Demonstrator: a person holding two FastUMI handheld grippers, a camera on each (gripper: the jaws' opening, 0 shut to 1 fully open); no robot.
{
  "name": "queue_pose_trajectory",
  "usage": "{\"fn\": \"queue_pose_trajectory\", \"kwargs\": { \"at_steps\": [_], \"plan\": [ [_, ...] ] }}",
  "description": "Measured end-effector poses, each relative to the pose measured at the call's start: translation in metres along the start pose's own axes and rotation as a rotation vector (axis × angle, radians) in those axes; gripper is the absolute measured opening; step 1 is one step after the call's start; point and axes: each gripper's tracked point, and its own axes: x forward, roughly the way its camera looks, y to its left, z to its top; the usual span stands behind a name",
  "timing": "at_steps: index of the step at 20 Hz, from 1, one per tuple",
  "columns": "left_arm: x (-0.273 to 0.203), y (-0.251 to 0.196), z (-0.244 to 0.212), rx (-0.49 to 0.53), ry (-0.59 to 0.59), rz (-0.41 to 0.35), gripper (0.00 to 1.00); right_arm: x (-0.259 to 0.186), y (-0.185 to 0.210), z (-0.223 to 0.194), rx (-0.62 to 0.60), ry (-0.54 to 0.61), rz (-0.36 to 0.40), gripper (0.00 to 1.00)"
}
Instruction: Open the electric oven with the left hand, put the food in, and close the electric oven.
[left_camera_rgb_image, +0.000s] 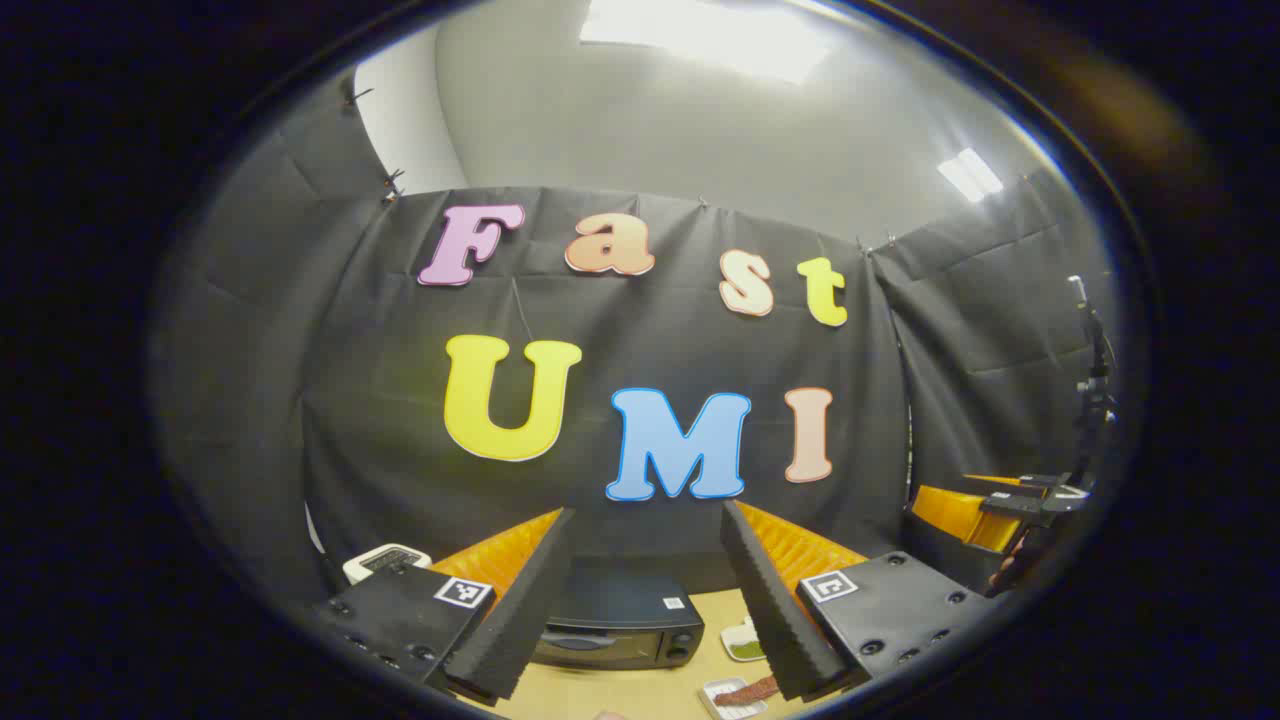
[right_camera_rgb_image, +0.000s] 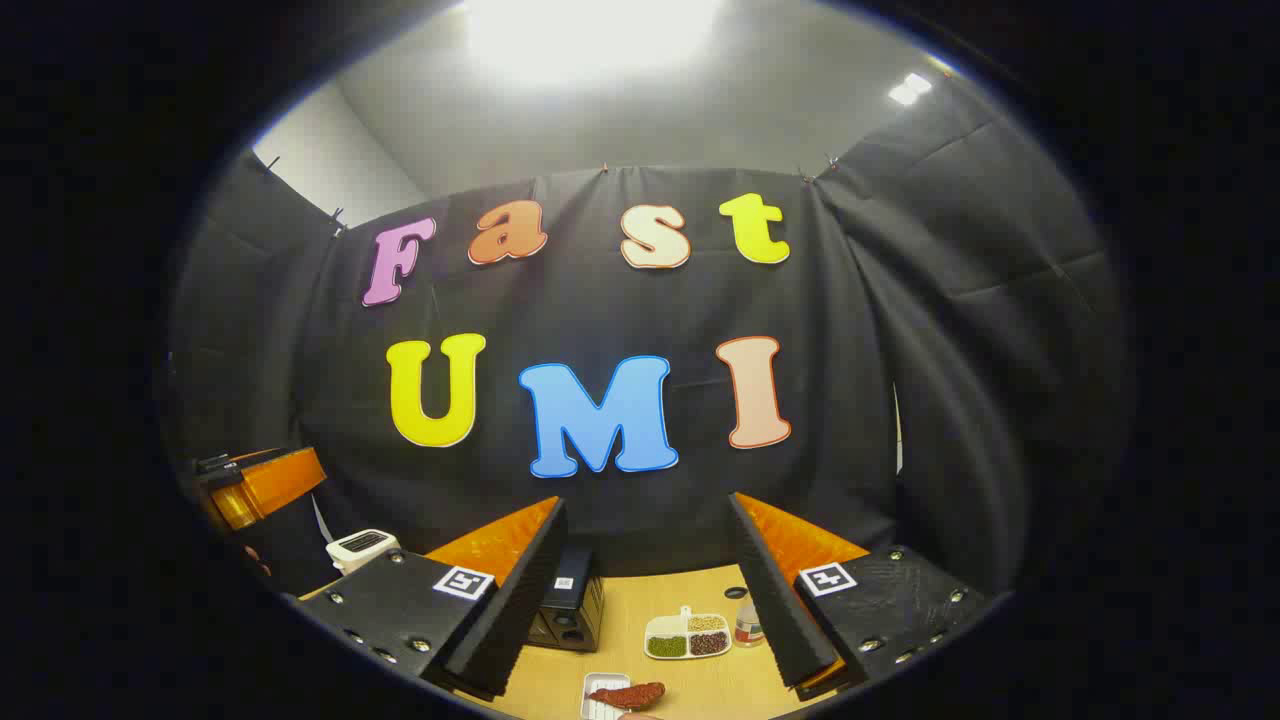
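Oven (left_camera_rgb_image: 620, 625): black body, dark glass door, small white sticker on top.
Table (right_camera_rgb_image: 700, 680): light tan wood.
Food (right_camera_rgb_image: 627, 694): reddish-brown, on a white tray (right_camera_rgb_image: 598, 707).
Divided dish (right_camera_rgb_image: 686, 635): white, with green, tan and dark brown fillings.
Toaster (right_camera_rgb_image: 362, 548): white.
Ceiling (left_camera_rgb_image: 640, 110): pale grey.
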Motion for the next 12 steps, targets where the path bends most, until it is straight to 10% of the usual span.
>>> {"fn": "queue_pose_trajectory", "kwargs": {
  "at_steps": [12],
  "plan": [
    [0.008, 0.006, -0.007, 0.005, 0.007, -0.019, 1.0, 0.005, 0.009, -0.007, -0.025, 0.018, 0.004, 0.95]
  ]
}}
